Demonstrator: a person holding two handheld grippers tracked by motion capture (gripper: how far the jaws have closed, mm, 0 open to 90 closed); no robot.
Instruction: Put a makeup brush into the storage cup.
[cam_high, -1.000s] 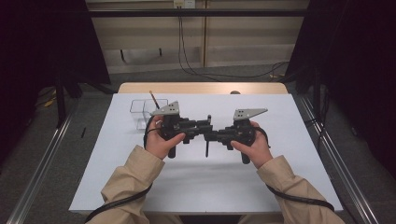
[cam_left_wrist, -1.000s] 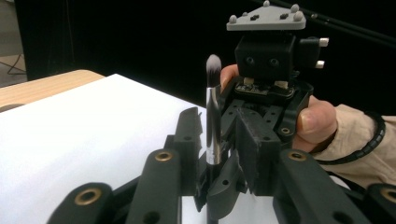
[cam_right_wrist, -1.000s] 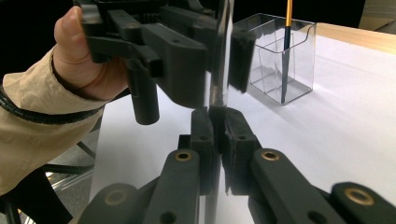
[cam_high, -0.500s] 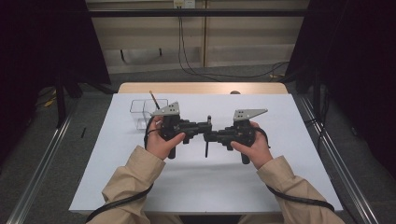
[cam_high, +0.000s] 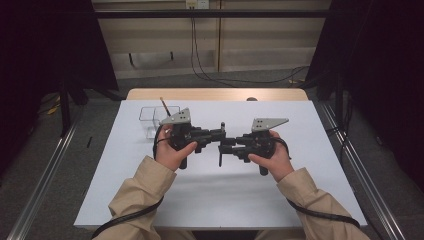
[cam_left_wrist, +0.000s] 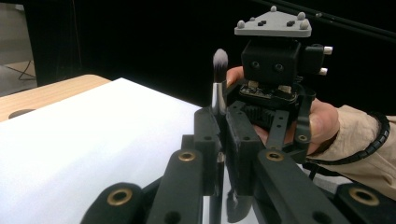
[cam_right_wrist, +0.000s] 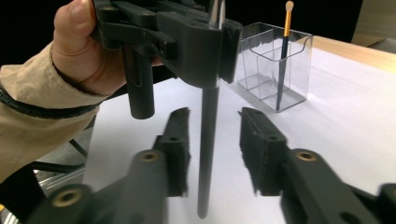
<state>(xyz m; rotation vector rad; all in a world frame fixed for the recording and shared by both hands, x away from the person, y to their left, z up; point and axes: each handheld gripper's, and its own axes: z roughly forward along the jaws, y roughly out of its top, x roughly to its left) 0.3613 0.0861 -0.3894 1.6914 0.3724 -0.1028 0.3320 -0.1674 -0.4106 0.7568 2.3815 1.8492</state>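
Note:
A makeup brush with a grey-tipped head and a dark handle stands upright between the two grippers above the middle of the white table. My left gripper is shut on the handle just below the ferrule. In the high view it is the left gripper pointing right. My right gripper faces it, and its jaws have just been opening. The handle passes between its pads without touching either. From above, the right gripper meets the left one tip to tip.
A clear compartment organiser stands at the table's far left, behind my left hand, and holds an orange-handled brush upright. The white table top ends at a wooden strip along the far edge. Cables trail from both sleeves.

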